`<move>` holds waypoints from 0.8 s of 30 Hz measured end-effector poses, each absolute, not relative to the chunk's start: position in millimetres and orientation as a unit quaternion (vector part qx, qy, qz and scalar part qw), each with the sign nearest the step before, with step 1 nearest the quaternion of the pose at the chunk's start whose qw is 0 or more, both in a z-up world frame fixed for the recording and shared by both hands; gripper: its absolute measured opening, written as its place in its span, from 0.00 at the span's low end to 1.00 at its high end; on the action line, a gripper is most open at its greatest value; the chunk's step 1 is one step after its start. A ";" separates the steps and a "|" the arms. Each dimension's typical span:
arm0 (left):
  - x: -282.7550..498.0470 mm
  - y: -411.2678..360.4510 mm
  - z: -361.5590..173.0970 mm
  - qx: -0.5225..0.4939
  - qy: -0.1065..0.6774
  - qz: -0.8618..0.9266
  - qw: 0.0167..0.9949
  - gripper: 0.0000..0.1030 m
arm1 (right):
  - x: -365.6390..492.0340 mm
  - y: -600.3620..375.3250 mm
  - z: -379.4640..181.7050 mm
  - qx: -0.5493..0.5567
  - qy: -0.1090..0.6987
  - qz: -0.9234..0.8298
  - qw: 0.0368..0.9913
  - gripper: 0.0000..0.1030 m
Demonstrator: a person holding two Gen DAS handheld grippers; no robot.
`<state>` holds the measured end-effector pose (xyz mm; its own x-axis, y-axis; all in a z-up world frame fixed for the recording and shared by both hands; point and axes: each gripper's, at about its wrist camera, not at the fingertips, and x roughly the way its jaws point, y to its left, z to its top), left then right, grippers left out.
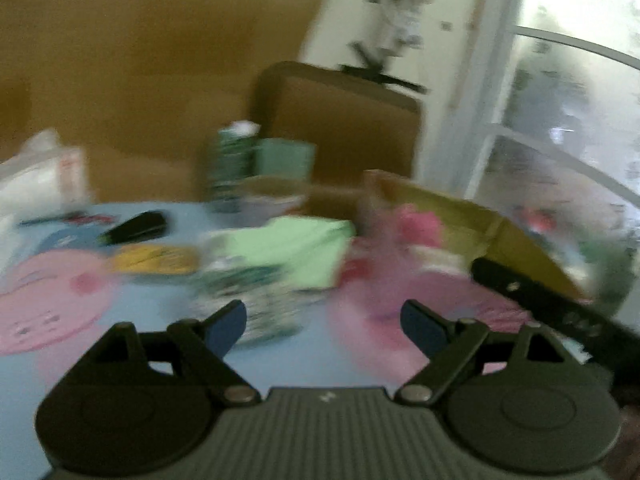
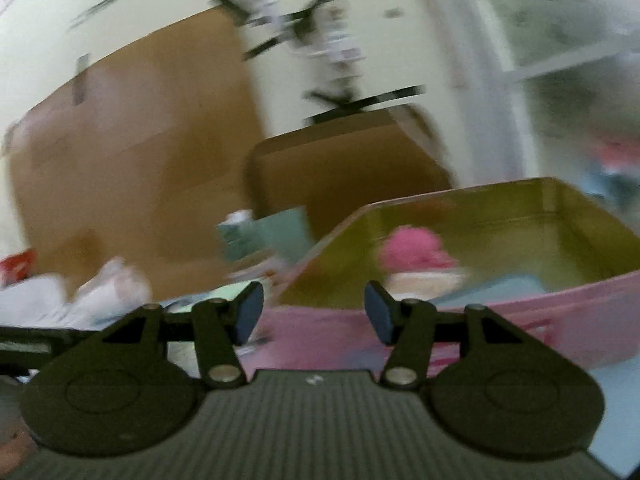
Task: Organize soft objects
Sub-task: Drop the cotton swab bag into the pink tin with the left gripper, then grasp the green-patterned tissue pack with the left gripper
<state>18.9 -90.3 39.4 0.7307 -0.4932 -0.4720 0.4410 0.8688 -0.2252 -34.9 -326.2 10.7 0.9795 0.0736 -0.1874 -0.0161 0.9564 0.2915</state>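
Note:
Both views are blurred by motion. My left gripper [image 1: 323,326] hangs open above the blue table, nothing between its blue pads. Ahead of it lies a light green folded cloth [image 1: 296,248] on a green-and-white patterned packet [image 1: 256,300]. To the right stands a pink box [image 1: 460,216] with a gold inside, holding a pink soft toy [image 1: 420,224]. My right gripper [image 2: 314,314] is open and empty in front of the pink box [image 2: 500,320]. The pink soft toy [image 2: 416,250] lies inside on pale cloth, with a blue-grey piece [image 2: 500,286] beside it.
A yellow packet [image 1: 154,260], a black flat object [image 1: 138,226] and a pink round mat [image 1: 52,300] lie on the left of the table. A white bag [image 1: 40,180] sits at far left. Brown cardboard boxes [image 1: 340,128] stand behind; a window is at right.

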 end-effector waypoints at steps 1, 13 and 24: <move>20.1 -76.5 34.7 -0.053 0.271 -0.236 0.932 0.85 | -31.7 -317.2 11.3 0.139 0.107 0.043 0.984 0.57; 44.9 24.7 3.9 -0.193 0.289 -0.133 0.928 0.88 | 54.0 -229.9 -4.2 0.083 0.248 0.140 0.955 0.86; 43.1 25.6 1.6 -0.204 0.282 -0.140 0.927 0.92 | 62.2 -212.7 -9.5 0.087 0.291 0.142 0.942 0.69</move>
<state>43.1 25.6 1.6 0.8023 -0.3744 -0.4650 0.1449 0.8777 -0.4567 62.2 -212.7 -9.5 0.7907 0.3184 -0.5228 -0.2173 0.9445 0.2466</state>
